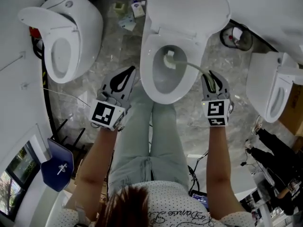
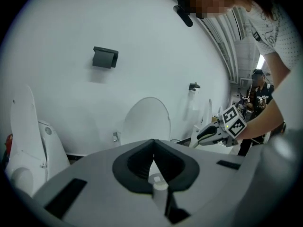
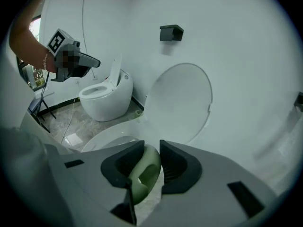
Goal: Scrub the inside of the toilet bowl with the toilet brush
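Standing over the middle white ceramic toilet (image 1: 147, 82), the person faces its open bowl; the oval white lid (image 1: 189, 8) is tipped up against the wall behind it.

Right gripper (image 1: 209, 79): just off the bowl's right rim; jaws pinching the pale green plastic handle of the toilet brush (image 1: 191, 67). The right gripper view shows the green grip wedged between the two black pads.

From there the handle runs left across the rim and down into the bowl. The brush's white blocky head sits inside the bowl, toward the rear half. Whether it presses on the porcelain cannot be told.

Left gripper (image 1: 129, 74): just off the bowl's left front rim, outside it; jaws pressed together with tips meeting and nothing between them, as the left gripper view shows. It points toward the wall behind the bowl.

Person's legs in light trousers (image 1: 151, 141) stand directly in front of the bowl, between the two forearms.

A second white toilet with raised lid (image 1: 61, 56) stands well to the left of the bowl; a third white toilet (image 1: 272, 93) stands to its right. Grey marbled floor tiles (image 1: 113, 51) show between them.

A small dark wall-mounted holder (image 3: 171, 32) is fixed on the white wall above the raised lid.
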Available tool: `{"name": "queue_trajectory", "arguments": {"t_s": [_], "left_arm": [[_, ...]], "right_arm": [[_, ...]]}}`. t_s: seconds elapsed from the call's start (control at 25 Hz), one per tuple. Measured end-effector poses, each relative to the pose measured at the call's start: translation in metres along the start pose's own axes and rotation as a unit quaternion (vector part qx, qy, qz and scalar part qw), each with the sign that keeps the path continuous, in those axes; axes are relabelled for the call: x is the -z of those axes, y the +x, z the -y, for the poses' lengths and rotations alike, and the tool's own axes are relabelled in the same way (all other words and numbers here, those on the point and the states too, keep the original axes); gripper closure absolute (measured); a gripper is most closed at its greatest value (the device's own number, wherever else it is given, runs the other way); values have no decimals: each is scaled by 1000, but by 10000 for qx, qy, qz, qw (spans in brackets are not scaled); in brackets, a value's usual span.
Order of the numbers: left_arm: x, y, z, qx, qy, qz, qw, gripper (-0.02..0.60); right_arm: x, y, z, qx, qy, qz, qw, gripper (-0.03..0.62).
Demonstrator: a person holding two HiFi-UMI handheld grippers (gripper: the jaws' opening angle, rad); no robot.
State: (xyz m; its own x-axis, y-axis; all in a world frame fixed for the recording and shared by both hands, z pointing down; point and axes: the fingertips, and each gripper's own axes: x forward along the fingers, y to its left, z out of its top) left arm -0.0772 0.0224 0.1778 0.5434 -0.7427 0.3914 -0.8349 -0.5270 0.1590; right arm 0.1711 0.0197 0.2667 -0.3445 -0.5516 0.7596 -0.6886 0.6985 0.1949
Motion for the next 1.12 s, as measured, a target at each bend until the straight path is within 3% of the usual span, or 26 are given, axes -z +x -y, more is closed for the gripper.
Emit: {"name": "queue_trajectory", "arguments": {"t_s": [0.24,0.48,0.76,0.96,1.12], "left_arm": [[48,24,-25,-60,-277,-82,9996,578],[88,51,-53,-65,-207,-102,9997,578],[120,78,-72,-67,-272,-30,9996,578],[140,86,-73,55,-319,-83,9994,578],[156,89,-72,84,-335,-188,9992,578]], "right_arm": [[42,69,-9,107,492,-214,9985,482],[75,123,-25,242,1106,-221,9933,482],[98,151,-31,605,1413,-76,9881,482],[115,153,-24,1024,1846,107,9774,482],[123,164,-33,1088,1928,116,9751,482]]}}
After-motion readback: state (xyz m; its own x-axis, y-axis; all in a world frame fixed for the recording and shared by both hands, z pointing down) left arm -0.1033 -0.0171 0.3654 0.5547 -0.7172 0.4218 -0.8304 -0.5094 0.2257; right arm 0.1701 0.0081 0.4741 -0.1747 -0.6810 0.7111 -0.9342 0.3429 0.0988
